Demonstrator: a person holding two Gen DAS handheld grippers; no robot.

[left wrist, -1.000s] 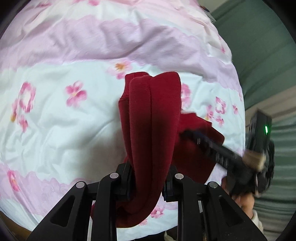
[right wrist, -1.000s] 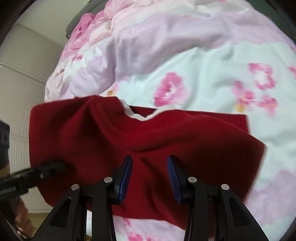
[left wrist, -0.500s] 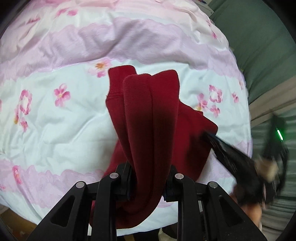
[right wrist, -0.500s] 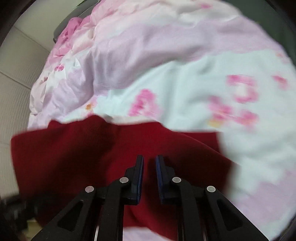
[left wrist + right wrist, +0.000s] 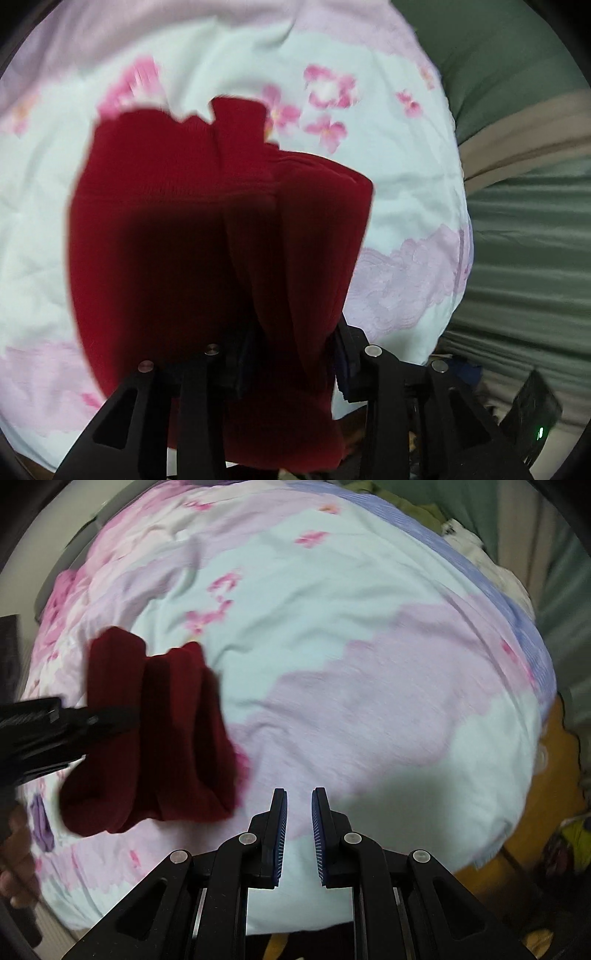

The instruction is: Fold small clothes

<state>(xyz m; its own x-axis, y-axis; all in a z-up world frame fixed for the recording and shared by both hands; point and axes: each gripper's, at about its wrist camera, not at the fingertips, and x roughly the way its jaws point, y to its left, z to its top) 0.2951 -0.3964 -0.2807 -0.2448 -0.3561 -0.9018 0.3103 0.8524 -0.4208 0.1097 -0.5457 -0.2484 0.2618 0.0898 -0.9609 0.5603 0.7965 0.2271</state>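
Left wrist view: the left claw (image 5: 291, 363) is clamped on a dark red garment (image 5: 207, 229), a bunched fold of the knit pinched between its fingers while the rest spreads out in front of the lens, above the bed (image 5: 402, 206). The cloth hangs in several layers, ribbed edges showing at the top, and the lower part falls in shadow. Under it lies a pale quilt with pink flowers and lilac lace-pattern bands. Green curtains (image 5: 524, 240) fill the right side, and a black device with a small green light (image 5: 540, 432) sits at the lower right. Over to the right wrist view: the right claw (image 5: 299, 834) holds nothing, its blue-padded fingers a narrow gap apart, hovering over the quilt (image 5: 351, 646). Off to the left, the garment (image 5: 159, 734) dangles in folded layers from the left claw (image 5: 107, 716), which reaches in from the frame edge, well apart from the right one. A bare hand (image 5: 16, 856) shows at the far left, blurred. Past the far edge of the bed, a heap of other clothes (image 5: 469, 542) sits by the curtain.
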